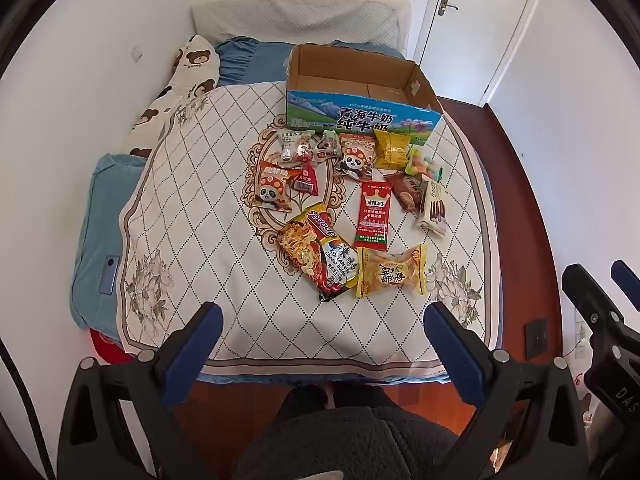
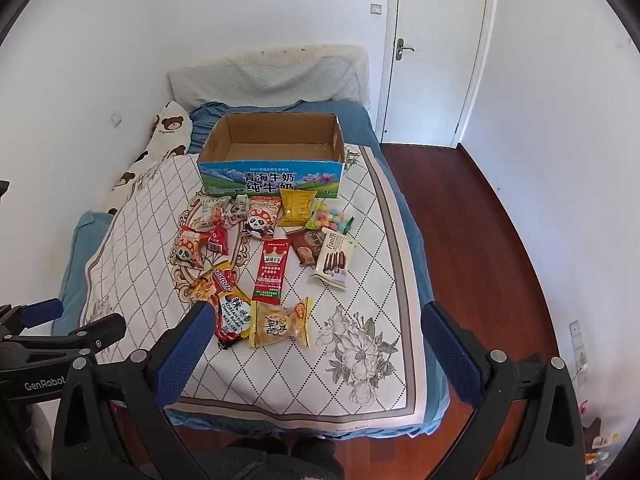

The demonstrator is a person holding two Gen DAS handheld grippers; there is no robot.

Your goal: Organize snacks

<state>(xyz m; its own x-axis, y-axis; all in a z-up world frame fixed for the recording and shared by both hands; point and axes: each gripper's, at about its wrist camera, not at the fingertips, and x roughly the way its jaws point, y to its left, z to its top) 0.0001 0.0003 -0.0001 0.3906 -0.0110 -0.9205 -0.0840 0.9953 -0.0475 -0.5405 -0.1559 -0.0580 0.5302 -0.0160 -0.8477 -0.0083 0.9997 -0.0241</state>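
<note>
Both tools are held above the foot of the bed, angled steeply down at it. The left tool (image 1: 324,320) has its jaws fully apart with nothing between them. The right tool (image 2: 316,320) is in the same condition: jaws wide apart, empty, touching no item.

The snacks lie on a quilted cover (image 1: 192,208) spread over the bed, grouped around its centre. An open cardboard box (image 1: 360,80) with a blue and green printed front stands at 12 o'clock from the group, upright and with its interior bare.

Directly against the box front, a row runs from 9 to 3 o'clock: small mixed packets (image 1: 296,148), a panda packet (image 1: 356,156), a yellow bag (image 1: 392,148) and a bag of coloured candies (image 1: 424,164).

At 9 o'clock in the group lies a second panda packet (image 1: 272,188), touching a small red pouch (image 1: 308,184). At the centre lies a long red packet (image 1: 374,216). At 3 o'clock a brown cookie packet (image 1: 408,192) lies just beside a white wafer packet (image 1: 434,208).

At 6 o'clock, nearest the tools, a noodle packet (image 1: 320,256) lies beside a yellow pastry packet (image 1: 392,272), their edges touching.

A bear-print pillow (image 1: 176,92) lies along the wall at 10 o'clock. A closed white door (image 2: 436,52) stands at 1 o'clock.
</note>
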